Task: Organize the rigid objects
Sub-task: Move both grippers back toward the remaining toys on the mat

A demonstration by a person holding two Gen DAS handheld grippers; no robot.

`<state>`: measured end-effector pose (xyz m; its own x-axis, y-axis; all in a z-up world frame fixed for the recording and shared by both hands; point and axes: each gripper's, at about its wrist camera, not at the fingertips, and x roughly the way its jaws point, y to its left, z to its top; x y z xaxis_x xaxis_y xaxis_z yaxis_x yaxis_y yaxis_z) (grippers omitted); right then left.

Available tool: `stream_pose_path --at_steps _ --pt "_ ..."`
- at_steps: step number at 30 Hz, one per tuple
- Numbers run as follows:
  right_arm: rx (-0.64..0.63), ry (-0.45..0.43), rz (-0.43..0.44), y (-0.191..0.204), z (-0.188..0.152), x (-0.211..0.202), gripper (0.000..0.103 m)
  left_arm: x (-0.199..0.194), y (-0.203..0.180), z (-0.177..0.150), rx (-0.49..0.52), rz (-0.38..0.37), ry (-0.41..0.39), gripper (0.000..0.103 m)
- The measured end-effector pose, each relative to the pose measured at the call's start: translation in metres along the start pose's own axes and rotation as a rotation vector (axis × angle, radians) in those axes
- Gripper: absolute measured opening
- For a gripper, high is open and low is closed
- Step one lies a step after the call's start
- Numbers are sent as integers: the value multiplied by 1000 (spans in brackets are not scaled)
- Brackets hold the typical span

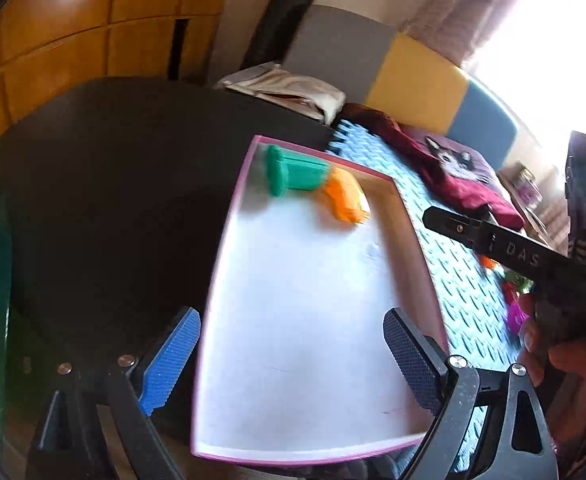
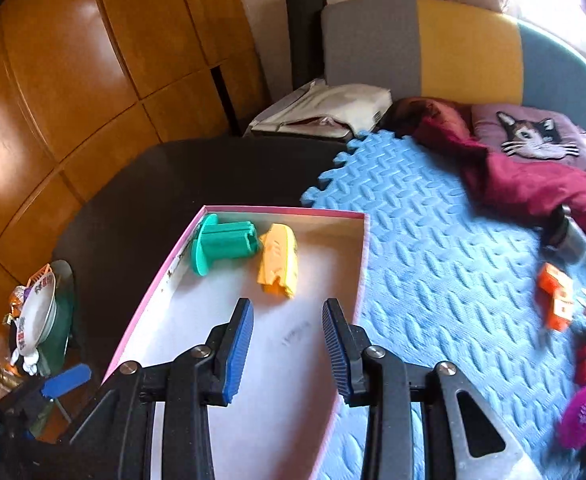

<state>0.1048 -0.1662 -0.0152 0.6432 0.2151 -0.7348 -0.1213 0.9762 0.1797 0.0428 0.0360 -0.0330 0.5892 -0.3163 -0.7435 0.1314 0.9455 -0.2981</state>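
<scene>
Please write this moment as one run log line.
box: green piece, yellow piece inside | left gripper: open, empty | right gripper: open, empty | mat: toys remaining

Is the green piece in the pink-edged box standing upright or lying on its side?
Lying on its side: the green piece rests lengthwise on the pink-edged box floor, flange toward the left wall, beside the yellow piece.

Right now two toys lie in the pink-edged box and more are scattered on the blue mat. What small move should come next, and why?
Probably swing the right gripper right toward the orange toy on the blue mat. Its fingers are apart with nothing between them, over the box, which already holds the green piece and yellow piece.
</scene>
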Motion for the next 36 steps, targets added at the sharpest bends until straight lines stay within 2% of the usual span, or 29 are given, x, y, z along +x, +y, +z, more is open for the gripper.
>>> stream_pose_path --at_steps 8,17,22,30,36 --pt "26 -36 -101 -25 -42 -34 36 -2 -47 -14 142 -92 13 94" --pt "118 -46 -185 -65 -99 -70 37 -6 -96 -36 298 -123 8 94" --pt "156 -58 -263 -92 -135 -94 39 -2 -125 -48 354 -180 43 96" --pt "332 -143 -359 -159 -179 -146 40 4 -166 -67 428 -221 73 97" --pt "441 -202 -458 -210 -186 -172 42 7 -183 -77 456 -220 86 98"
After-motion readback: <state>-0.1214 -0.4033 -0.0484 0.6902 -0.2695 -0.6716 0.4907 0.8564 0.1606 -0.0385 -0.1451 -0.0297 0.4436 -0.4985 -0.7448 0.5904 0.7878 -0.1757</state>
